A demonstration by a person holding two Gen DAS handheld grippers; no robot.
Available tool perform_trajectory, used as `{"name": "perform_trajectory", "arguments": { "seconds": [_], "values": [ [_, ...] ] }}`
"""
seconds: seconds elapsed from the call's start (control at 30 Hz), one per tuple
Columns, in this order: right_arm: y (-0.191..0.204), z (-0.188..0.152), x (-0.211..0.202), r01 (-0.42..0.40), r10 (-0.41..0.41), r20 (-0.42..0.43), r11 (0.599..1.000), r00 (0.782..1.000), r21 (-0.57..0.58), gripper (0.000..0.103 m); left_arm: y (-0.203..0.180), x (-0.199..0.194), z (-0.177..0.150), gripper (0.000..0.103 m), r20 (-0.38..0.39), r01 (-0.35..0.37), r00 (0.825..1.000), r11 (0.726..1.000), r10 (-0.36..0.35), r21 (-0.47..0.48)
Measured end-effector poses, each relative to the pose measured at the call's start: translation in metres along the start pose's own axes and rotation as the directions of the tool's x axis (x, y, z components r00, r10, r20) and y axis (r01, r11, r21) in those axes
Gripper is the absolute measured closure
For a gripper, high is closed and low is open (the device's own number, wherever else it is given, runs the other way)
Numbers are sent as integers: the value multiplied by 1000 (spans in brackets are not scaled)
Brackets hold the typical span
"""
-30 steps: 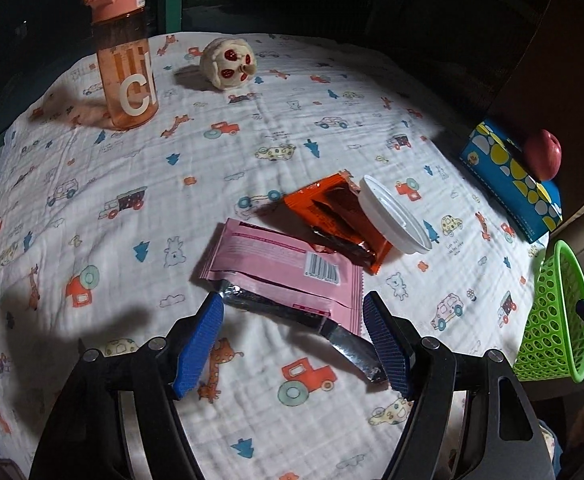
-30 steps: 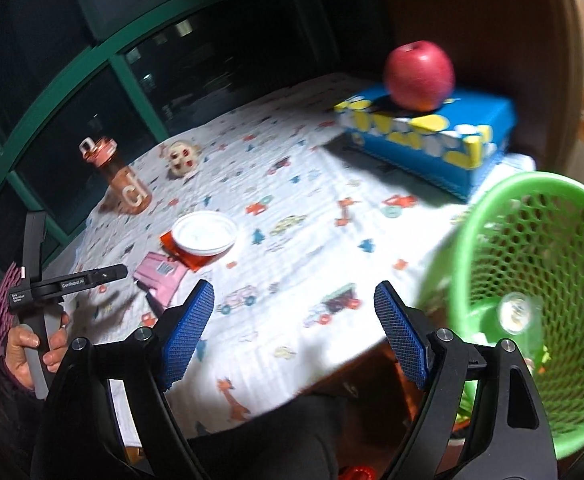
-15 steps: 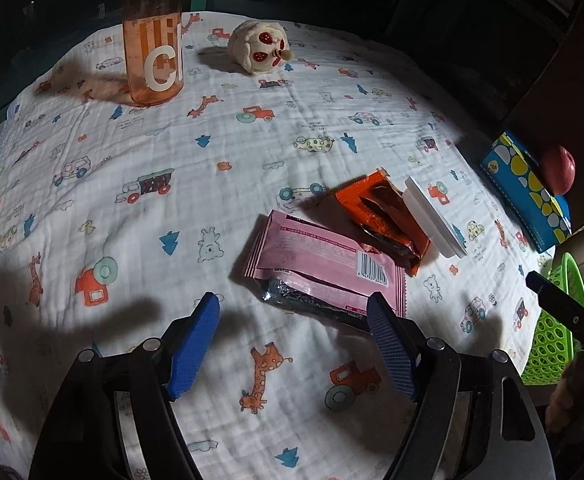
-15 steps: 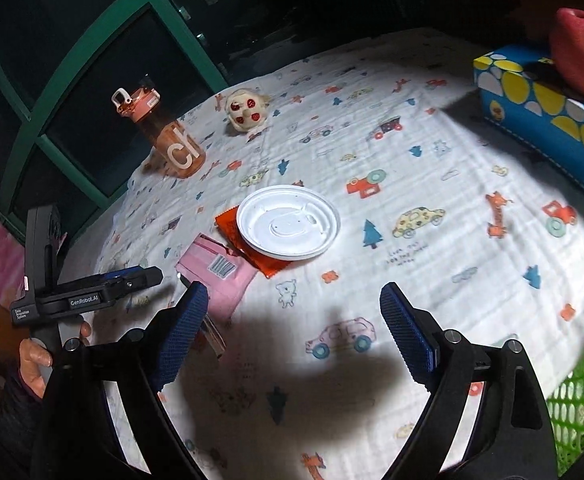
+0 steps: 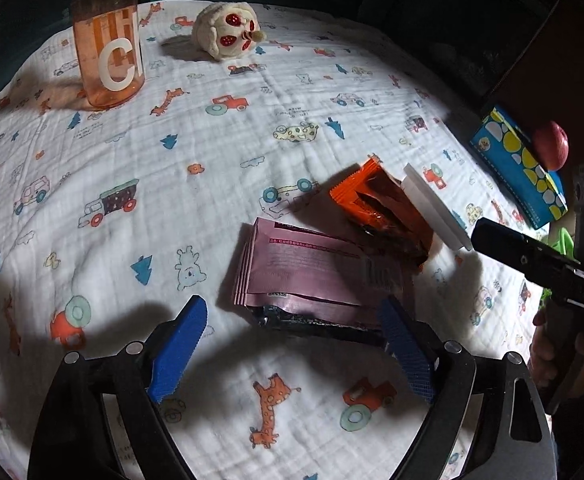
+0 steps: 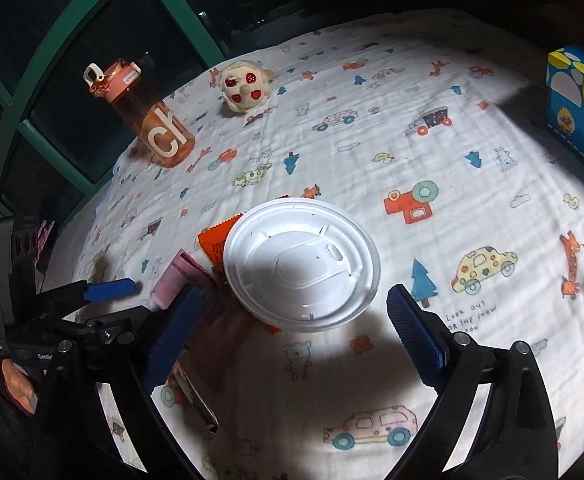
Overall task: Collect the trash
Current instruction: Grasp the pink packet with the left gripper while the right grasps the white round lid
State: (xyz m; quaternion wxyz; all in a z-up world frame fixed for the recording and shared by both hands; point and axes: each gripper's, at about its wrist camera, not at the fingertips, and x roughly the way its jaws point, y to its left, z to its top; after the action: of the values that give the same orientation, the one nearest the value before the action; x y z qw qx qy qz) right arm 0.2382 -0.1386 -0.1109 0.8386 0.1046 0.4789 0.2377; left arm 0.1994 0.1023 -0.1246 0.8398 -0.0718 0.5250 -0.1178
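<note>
Left wrist view: we see the left gripper (image 5: 296, 344) spread wide, holding nothing, low over the cartoon-print cloth (image 5: 195, 208). The pink wrapper (image 5: 312, 268) lies flat just ahead of the blue fingertips (image 5: 179, 344), with a dark crumpled wrapper (image 5: 320, 324) touching its near edge, between the jaws. The orange wrapper (image 5: 384, 208) sits beyond the pink one, touching it, and the white plastic lid (image 5: 436, 208) leans on its far side. Far back we note an orange water bottle (image 5: 107, 36) upright and a cream plush toy (image 5: 227, 30); at right a blue patterned box (image 5: 516, 168) with a red apple (image 5: 552, 144) on it. Right wrist view: the right gripper (image 6: 292, 336) is also spread, empty, hovering near the white plastic lid (image 6: 302, 264), which rests on the orange wrapper (image 6: 211, 244). The pink wrapper (image 6: 171, 280) is just left of it, the left gripper (image 6: 109, 290) beside that. Bottle (image 6: 147, 120) and plush (image 6: 243, 86) are well apart at back.
</note>
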Motion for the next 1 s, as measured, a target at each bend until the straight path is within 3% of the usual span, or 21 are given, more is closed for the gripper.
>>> {"name": "perform_trajectory", "arguments": {
  "seconds": [0.3, 0.4, 0.47, 0.7, 0.93, 1.0],
  "values": [
    [-1, 8, 17, 3, -3, -14, 1000, 1000, 4, 11, 9, 25, 8, 18, -56, 24, 998, 1000, -24, 5],
    [1, 8, 21, 2, -2, -21, 1000, 1000, 0, 24, 6, 28, 9, 18, -42, 20, 999, 999, -19, 27],
    [1, 7, 22, 1, -1, -27, 1000, 1000, 2, 33, 2, 28, 9, 24, -34, 21, 999, 999, -19, 45],
    [7, 3, 17, 3, -4, -13, 999, 1000, -32, 49, -9, 26, 4, 48, -10, 4, 1000, 995, -3, 99],
    [10, 0, 10, 13, -13, 2, 999, 1000, -49, 48, -13, 21, 1, 76, 8, -24, 1000, 993, 23, 113],
    [7, 0, 6, 1, -1, 13, 999, 1000, -37, 32, -13, 18, 0, 79, 15, -30, 999, 993, 29, 114]
  ]
}}
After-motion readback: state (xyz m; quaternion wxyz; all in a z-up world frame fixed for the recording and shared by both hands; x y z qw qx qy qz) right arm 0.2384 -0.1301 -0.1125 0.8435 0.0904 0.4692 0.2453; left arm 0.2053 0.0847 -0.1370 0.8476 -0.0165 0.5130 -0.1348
